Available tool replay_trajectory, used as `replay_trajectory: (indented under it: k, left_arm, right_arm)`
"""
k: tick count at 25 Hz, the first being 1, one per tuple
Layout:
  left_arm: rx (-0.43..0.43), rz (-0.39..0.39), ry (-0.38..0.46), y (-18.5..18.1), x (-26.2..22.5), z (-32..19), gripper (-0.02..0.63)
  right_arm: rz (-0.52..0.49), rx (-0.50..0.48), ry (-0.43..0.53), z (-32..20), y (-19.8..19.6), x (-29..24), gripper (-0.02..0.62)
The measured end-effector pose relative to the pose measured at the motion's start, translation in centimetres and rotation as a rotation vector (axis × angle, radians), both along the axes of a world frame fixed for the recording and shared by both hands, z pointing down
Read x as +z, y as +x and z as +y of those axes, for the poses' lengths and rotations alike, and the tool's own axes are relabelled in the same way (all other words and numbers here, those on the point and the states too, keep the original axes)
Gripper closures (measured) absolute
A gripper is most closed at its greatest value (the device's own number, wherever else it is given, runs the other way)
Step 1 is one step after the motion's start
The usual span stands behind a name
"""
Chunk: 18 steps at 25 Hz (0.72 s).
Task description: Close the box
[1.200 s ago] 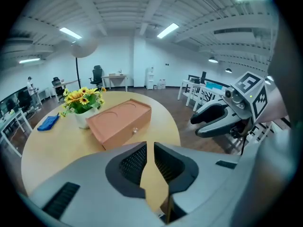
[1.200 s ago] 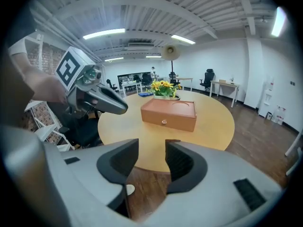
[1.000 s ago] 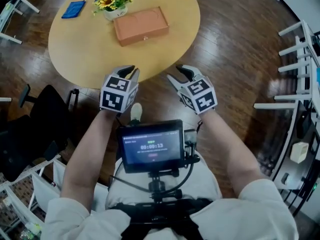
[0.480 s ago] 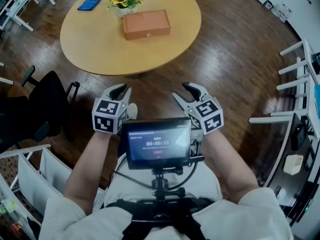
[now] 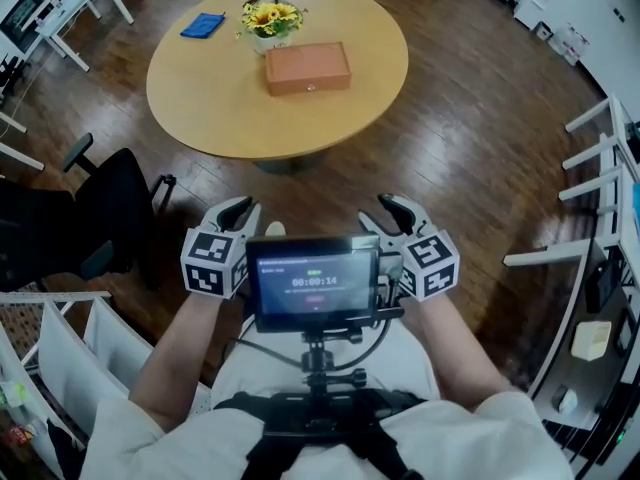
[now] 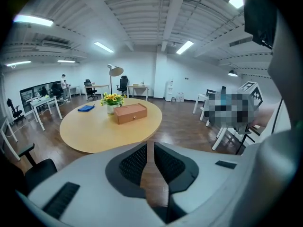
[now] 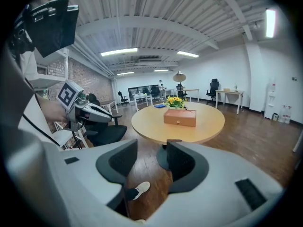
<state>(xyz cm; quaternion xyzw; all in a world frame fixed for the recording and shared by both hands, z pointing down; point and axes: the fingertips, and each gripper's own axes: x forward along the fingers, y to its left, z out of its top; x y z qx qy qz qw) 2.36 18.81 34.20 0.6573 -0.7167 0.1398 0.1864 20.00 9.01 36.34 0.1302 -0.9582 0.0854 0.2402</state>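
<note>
The orange-brown box (image 5: 307,68) lies with its lid down on the round wooden table (image 5: 220,108), far ahead of me. It also shows small in the left gripper view, box (image 6: 130,113), and the right gripper view, box (image 7: 180,117). Both grippers hang over the dark wood floor, well short of the table and close to my body. My left gripper (image 5: 240,208) (image 6: 150,144) has its jaws drawn almost together with nothing in them. My right gripper (image 5: 378,210) (image 7: 152,143) stands wide open and empty; its jaws have just opened a little wider.
A vase of sunflowers (image 5: 268,20) and a blue cloth (image 5: 203,25) sit behind the box. A black office chair (image 5: 70,218) stands left of me, white racks (image 5: 60,358) lower left, white desks (image 5: 600,158) right. A screen (image 5: 315,280) is mounted before my chest.
I have backed away from the table, so the box and table look smaller and farther. Both grippers have drawn back toward my body and risen a little.
</note>
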Motion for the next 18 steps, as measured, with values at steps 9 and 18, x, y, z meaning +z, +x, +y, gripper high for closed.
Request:
replay_trajectory:
  k: [9,18]
  left_arm:
    - [-0.018,-0.007,0.037,1.7,-1.6,1.8,0.557]
    - [-0.061,0.011,0.064,2.3,-1.9,3.0,0.557]
  right_arm:
    - [-0.019,-0.008,0.009,1.5,1.7,-2.0,0.394]
    - [-0.023,-0.039,0.017,2.6,1.9,-2.6,0.394]
